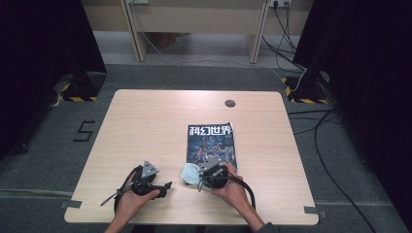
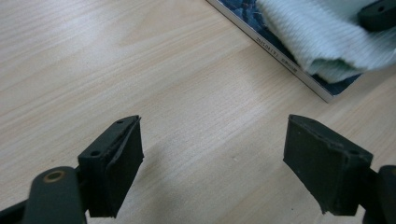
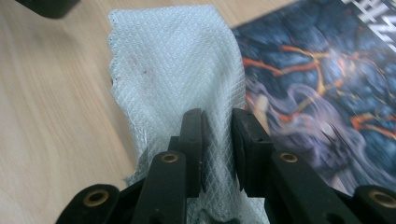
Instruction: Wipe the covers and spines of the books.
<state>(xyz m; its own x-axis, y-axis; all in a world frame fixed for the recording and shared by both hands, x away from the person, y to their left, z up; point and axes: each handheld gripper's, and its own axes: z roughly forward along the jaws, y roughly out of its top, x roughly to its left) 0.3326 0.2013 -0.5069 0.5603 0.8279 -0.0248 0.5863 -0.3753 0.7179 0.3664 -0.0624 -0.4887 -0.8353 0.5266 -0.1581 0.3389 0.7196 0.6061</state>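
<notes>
A: Where is the cloth sitting right now?

B: The pale green cloth (image 3: 182,70) is lying half on the wooden table (image 1: 145,126) and half over the near left corner of the magazine (image 1: 212,145). In the right gripper view its waffle weave is spreading away from the jaws, with one edge draping onto the dark cover with the orange streaks.

A: And the right gripper is holding it?

B: Yes. The right gripper (image 3: 217,140) is pinching a fold of the cloth, its two black jaws standing close together with the fabric bunching between them. In the high view the person's right hand (image 1: 232,187) is wrapping around that gripper just at the magazine's lower edge.

A: What is the left gripper doing?

B: The left gripper (image 2: 212,154) is hovering over bare table with its jaws spread wide apart and nothing between them. The cloth and the magazine's spine are lying beyond it, near but not touching. The person's left hand (image 1: 133,199) is resting near the table's front edge, well left of the magazine.

A: Anything else on the table?

B: A round grommet (image 1: 230,103) is sitting near the far edge.
</notes>
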